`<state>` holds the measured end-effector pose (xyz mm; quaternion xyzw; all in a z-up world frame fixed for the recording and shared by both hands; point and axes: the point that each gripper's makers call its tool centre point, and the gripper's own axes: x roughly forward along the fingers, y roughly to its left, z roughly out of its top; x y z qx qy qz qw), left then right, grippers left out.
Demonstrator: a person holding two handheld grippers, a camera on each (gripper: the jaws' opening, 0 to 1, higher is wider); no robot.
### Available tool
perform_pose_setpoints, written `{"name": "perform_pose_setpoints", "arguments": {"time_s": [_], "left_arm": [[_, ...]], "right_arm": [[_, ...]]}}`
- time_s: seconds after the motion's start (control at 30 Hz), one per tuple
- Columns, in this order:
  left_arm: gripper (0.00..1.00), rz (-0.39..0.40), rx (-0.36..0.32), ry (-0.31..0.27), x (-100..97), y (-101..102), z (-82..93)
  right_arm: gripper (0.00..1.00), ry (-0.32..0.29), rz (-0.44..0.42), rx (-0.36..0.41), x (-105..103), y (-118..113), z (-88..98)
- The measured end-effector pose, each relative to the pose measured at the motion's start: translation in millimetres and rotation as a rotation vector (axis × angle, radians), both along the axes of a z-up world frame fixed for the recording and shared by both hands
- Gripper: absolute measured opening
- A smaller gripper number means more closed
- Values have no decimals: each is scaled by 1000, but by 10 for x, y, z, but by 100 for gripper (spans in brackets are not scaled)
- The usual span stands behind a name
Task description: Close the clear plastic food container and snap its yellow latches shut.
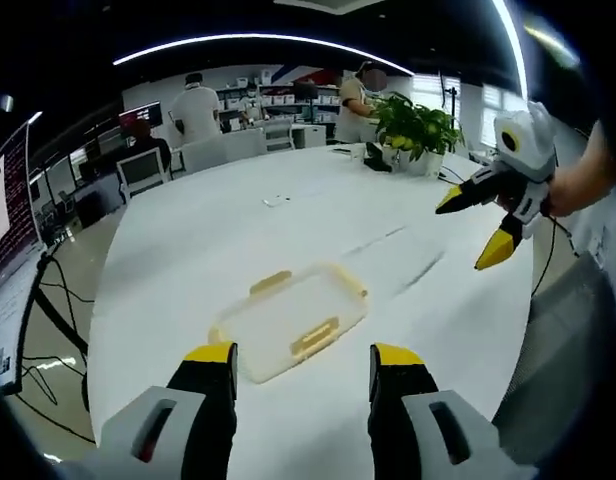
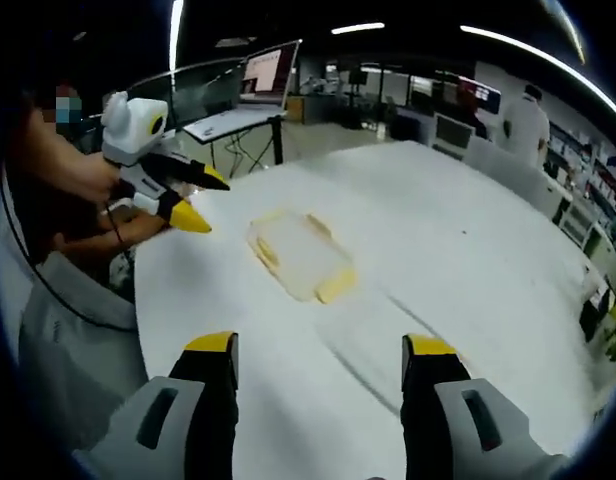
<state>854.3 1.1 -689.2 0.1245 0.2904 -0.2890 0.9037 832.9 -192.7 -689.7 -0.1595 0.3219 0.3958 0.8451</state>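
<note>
Both my grippers, left (image 1: 302,362) and right (image 2: 320,352), hover with fingers released above the container (image 1: 290,320) on the worktop (image 1: 188,240); approaching its latches (image 1: 315,337) comes next, I judge.

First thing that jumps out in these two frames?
The clear plastic food container with yellow latches, lying alone on the big white table, ahead of the left gripper. Both grippers hang open above the table, touching nothing; the right gripper also appears at the right edge of the left gripper view. Behind, a potted plant stands at the table's far end, with people standing beyond it.
</note>
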Motion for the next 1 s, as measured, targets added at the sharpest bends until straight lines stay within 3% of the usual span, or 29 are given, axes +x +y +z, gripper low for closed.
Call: {"name": "perform_pose_setpoints", "arguments": {"time_s": [0.4, 0.77, 1.0], "left_arm": [[49, -124, 44, 56, 152, 85, -199], [51, -314, 95, 115, 220, 69, -337], [51, -400, 132, 113, 336, 154, -374]], "right_arm": [[63, 15, 103, -51, 197, 193, -122], [62, 23, 215, -84, 333, 407, -236], [61, 43, 260, -99, 433, 473, -319]]}}
